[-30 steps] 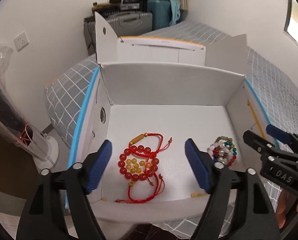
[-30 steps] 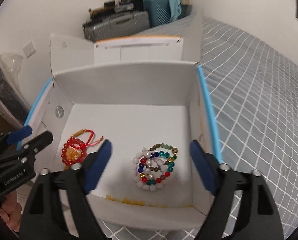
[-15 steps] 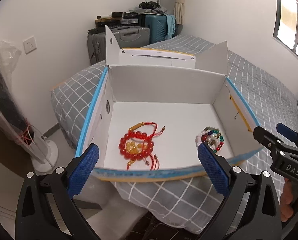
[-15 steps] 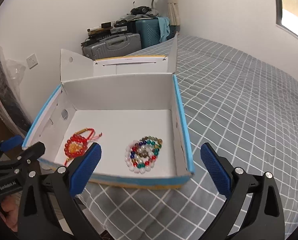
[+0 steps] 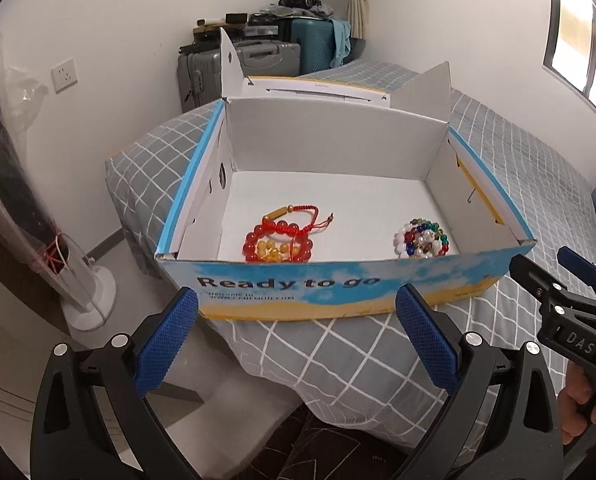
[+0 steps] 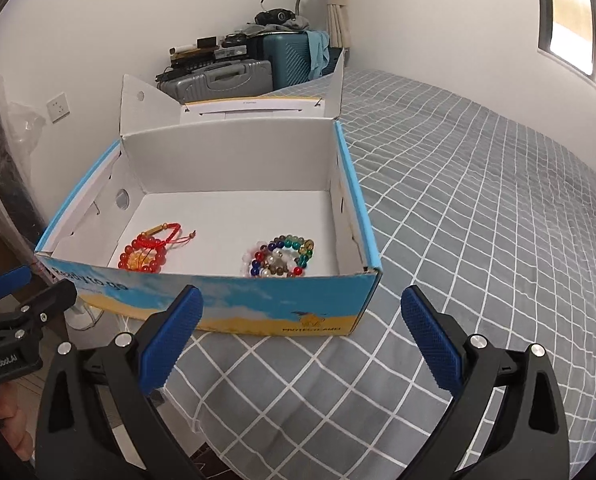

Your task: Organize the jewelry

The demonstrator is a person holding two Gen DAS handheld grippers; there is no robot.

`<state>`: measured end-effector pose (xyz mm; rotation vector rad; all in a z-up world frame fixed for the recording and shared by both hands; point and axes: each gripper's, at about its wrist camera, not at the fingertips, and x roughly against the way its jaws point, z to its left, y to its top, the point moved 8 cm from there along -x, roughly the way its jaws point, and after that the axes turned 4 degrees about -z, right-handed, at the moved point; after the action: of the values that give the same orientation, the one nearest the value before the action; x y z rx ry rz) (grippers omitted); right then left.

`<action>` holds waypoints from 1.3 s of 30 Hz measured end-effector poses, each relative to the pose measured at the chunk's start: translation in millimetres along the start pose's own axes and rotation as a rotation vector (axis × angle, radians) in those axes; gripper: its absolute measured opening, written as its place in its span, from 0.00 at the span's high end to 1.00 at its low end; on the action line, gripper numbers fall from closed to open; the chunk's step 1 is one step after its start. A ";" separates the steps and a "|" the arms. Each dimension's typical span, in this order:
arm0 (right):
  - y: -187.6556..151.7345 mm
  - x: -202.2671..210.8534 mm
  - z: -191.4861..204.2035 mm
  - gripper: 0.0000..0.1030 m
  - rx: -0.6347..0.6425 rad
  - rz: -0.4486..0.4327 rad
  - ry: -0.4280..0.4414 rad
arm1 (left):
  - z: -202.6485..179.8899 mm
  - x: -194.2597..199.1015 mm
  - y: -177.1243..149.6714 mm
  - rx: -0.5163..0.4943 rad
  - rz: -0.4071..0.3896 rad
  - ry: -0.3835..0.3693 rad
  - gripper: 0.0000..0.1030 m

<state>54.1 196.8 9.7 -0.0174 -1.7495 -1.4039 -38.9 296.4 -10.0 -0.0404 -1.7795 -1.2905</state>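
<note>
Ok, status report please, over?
Left gripper open, right gripper open, both empty. Red bracelets and multicoloured bracelets in cardboard box. Nothing blocking.

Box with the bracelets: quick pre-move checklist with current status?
1. Left claw open, nothing between the pads: ok.
2. Right claw open, nothing held: ok.
3. Red bracelets on the box floor: ok.
4. Multicolour bracelets on the floor, apart from the red ones: ok.
5. Box lid open: ok.
6. Jewelry left outside the box: cannot tell.
</note>
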 end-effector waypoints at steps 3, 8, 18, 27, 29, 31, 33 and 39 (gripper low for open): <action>-1.5 -3.1 1.8 0.07 -0.005 0.003 -0.001 | 0.8 -0.4 -1.9 -0.001 0.003 0.001 0.06; 0.9 -3.6 4.5 0.07 0.004 -0.002 -0.007 | 2.1 -0.9 -1.0 -0.005 -0.001 0.014 0.06; 5.7 -1.3 4.6 0.07 0.004 -0.004 -0.009 | 0.6 1.3 0.0 -0.010 -0.010 0.005 0.06; 6.0 0.6 6.1 0.07 0.003 -0.002 -0.008 | -0.3 2.3 0.5 -0.006 -0.010 0.003 0.06; 5.5 0.6 7.4 0.07 0.003 0.002 -0.006 | -0.9 1.4 0.8 -0.007 -0.009 0.000 0.06; 5.1 0.3 7.8 0.07 0.003 0.004 -0.003 | -1.7 0.1 0.2 -0.006 -0.003 -0.004 0.06; 4.8 0.0 8.9 0.07 0.004 0.006 -0.002 | -2.1 -1.3 0.0 -0.008 0.003 -0.007 0.06; 3.5 -2.2 9.8 0.07 -0.003 0.010 -0.001 | -2.1 -5.0 0.3 -0.013 0.006 -0.001 0.06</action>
<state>51.4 207.0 11.3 -0.0288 -1.7458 -1.4000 -34.5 297.2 -13.0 -0.0538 -1.7708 -1.2983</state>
